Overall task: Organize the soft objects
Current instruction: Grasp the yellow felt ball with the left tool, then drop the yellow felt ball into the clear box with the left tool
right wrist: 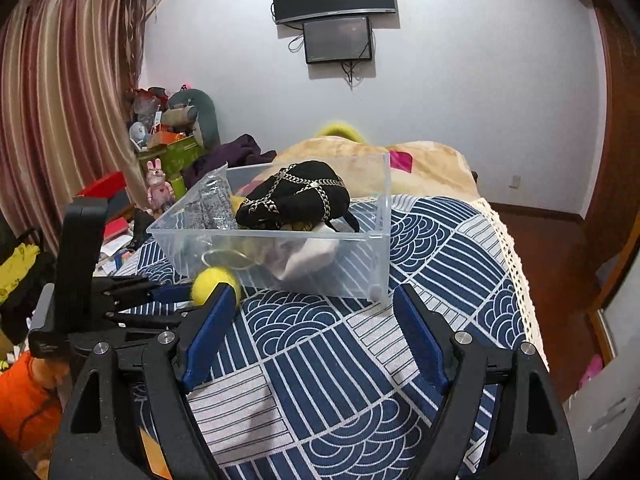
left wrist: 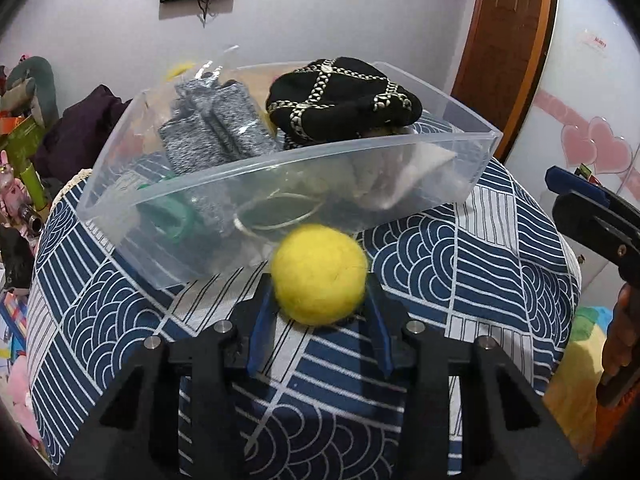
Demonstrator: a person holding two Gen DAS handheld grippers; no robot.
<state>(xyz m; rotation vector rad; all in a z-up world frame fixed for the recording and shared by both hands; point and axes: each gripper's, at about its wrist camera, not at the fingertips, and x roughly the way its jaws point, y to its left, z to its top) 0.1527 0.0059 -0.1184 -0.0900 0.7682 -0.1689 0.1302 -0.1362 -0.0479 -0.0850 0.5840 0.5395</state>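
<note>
My left gripper (left wrist: pixel 320 300) is shut on a yellow felt ball (left wrist: pixel 319 274) and holds it just in front of the clear plastic bin (left wrist: pixel 280 164). The ball also shows in the right wrist view (right wrist: pixel 212 280), with the left gripper (right wrist: pixel 176 294) at the left. The bin (right wrist: pixel 380 216) holds a black hat with chain trim (left wrist: pixel 344 100), grey knit gloves in a clear bag (left wrist: pixel 216 136), a white cloth (left wrist: pixel 400 176) and a green item (left wrist: pixel 168 216). My right gripper (right wrist: pixel 316 336) is open and empty above the bedspread, in front of the bin.
The bin stands on a blue and white patterned bedspread (right wrist: pixel 320 360) with a lace edge at the right. A beige blanket (right wrist: pixel 360 152) lies behind the bin. Toys and boxes (right wrist: pixel 168 140) are piled at the left of the bed. A door (left wrist: pixel 504 40) stands at the right.
</note>
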